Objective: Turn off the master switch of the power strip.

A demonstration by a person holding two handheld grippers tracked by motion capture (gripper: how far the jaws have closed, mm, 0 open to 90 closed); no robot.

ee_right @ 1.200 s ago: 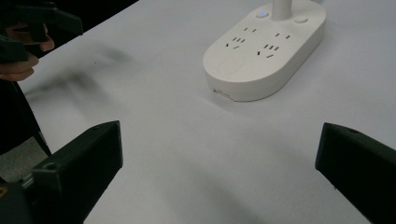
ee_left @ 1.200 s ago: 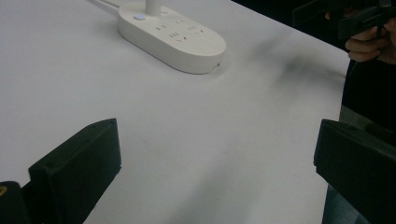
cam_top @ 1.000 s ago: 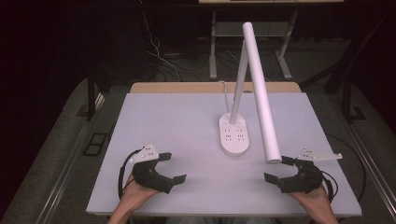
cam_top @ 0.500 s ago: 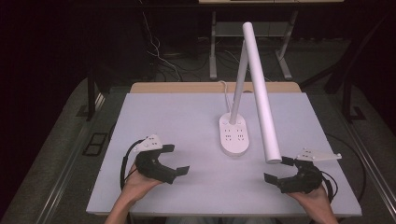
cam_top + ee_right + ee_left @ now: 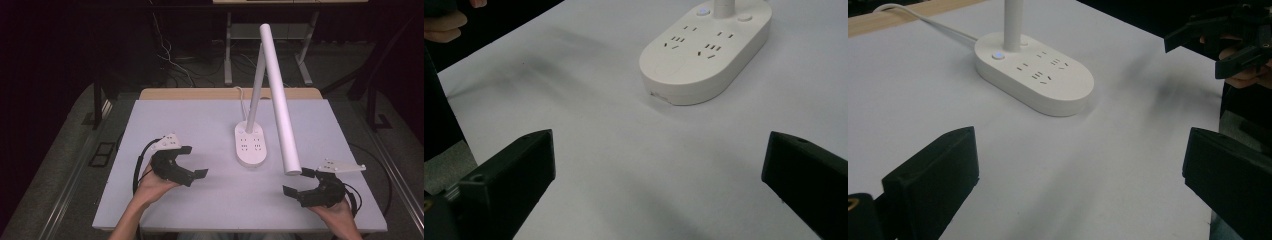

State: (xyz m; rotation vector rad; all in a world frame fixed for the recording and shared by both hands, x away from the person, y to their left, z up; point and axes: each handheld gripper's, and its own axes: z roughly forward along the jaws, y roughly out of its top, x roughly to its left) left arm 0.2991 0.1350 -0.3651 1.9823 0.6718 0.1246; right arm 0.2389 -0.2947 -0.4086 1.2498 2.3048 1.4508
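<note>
**Two open grippers flanking a desk lamp before first contact**

The left gripper (image 5: 192, 162) hangs just above the table (image 5: 200, 120), jaws spread wide with nothing between them, tips turned toward the lamp base (image 5: 250, 143). The right gripper (image 5: 298, 182), near the front right of the table, is likewise spread and empty; it sits just below the free end of the lamp head (image 5: 279, 97), a long white tube slanting down from the top of the upright stem (image 5: 255, 85). The base, a white oval with socket openings in its top face (image 5: 1040, 70), stands near the table's middle, between the two grippers and apart from both. A small round button (image 5: 996, 55) sits beside the stem foot; a white cord (image 5: 923, 19) runs off toward the table's far edge.

Judged from this layout, the step in hand is an approach to the lamp. To do it well, one gripper should steady the base before the other moves the head, since the tall stem gives leverage that could tip it. Jaws should close squarely across the tube, not at its very tip.

No brand, label or legible writing is visible.
</note>
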